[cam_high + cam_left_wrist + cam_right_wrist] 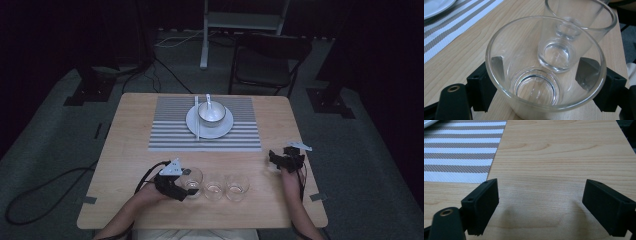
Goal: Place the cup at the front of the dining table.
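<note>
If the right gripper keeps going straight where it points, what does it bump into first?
Probably nothing soon. The right gripper has its jaws wide apart over bare wooden table, and the way ahead looks free. The striped placemat lies off to one side, so it would likely slip past.

glass [544,72]: clear, empty, upright, seated between the left gripper [541,75] jaws, one at each side | second glass [576,30]: clear, upright, just beyond it | third glass [237,186]: upright, farthest along the row
</note>
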{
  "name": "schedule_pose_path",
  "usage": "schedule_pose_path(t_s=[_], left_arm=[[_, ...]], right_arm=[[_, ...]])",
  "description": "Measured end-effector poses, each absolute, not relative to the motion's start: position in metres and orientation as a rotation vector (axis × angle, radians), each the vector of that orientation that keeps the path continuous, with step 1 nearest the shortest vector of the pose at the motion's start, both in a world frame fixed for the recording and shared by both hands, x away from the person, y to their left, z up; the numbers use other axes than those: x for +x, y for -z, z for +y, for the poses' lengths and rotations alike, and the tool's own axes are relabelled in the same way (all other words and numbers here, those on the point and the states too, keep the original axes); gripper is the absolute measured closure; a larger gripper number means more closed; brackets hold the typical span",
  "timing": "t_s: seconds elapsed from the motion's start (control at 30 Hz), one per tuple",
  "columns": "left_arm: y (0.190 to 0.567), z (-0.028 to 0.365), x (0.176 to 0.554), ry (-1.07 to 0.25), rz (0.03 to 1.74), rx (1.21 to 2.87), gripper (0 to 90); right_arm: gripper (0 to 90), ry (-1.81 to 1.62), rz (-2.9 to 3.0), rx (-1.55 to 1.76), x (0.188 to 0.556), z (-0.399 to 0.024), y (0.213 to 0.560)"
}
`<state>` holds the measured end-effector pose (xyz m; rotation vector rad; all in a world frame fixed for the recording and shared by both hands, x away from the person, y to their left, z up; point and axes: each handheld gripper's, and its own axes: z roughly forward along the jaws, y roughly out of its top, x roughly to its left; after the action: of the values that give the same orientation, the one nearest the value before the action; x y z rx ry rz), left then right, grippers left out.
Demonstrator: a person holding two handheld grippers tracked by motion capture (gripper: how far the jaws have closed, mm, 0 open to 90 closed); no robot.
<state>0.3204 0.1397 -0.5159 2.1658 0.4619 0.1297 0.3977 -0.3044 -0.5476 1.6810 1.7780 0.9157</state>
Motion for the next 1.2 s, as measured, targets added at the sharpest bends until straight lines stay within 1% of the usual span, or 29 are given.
schedule_pose_path(t_s=[0.23,0.7,0.83,1.2], left_arm=[[0.515,0.140,0.322,-0.128,0.460,2.170,20.1],[0.506,0.144,0.323,-0.164,0.468,2.151,20.2],[0.504,0.145,0.326,-0.150,0.480,2.147,20.2],[0.498,0.155,0.336,-0.239,0.560,2.130,20.2]], right_arm=[[13.1,-0.917,1.778,1.681,0.398,-0.304,0.548],[13.1,-0.918,1.778,1.680,0.398,-0.305,0.548],[13.1,-0.918,1.778,1.680,0.398,-0.304,0.548],[13.2,-0.918,1.778,1.680,0.398,-0.304,0.548]])
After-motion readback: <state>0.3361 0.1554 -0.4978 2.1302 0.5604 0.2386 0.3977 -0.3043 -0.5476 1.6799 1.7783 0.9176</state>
